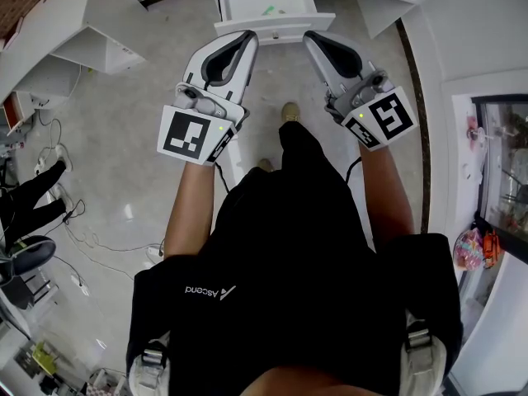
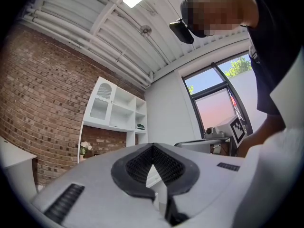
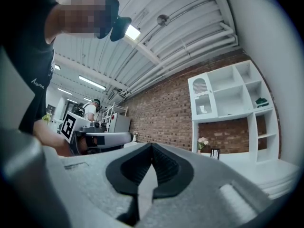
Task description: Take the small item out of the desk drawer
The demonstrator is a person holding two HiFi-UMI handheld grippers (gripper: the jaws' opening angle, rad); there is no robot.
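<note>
Visibility's a bit rough here. The desk drawer [image 1: 272, 26] is pulled open at the far edge of the head view, but the top of the frame cuts off its back, so you only get the front part. The small green item [image 1: 269, 10] is lying inside it, around the middle. It's way too tiny to say what it actually is. Neither gripper view shows the drawer at all. Both just look out at a brick wall [image 3: 166, 113] and a white shelf unit [image 3: 232, 99].

Your left gripper [image 1: 247, 40] is right up near the drawer front, on the left. Your right gripper [image 1: 312, 40] is near the front on the right, with a gap between the two. I can't tell whether either tip is touching the panel. The left gripper's fingers [image 2: 133, 167] are pressed together with nothing between them. The right gripper's fingers [image 3: 128, 170] are the same, closed up tight and empty.

For writing, there's "Ascend" in white on your black shirt [image 1: 280, 246], and it reads upside down in the head view. The marker cubes [image 1: 194, 134] only show black-and-white square patterns.
</note>
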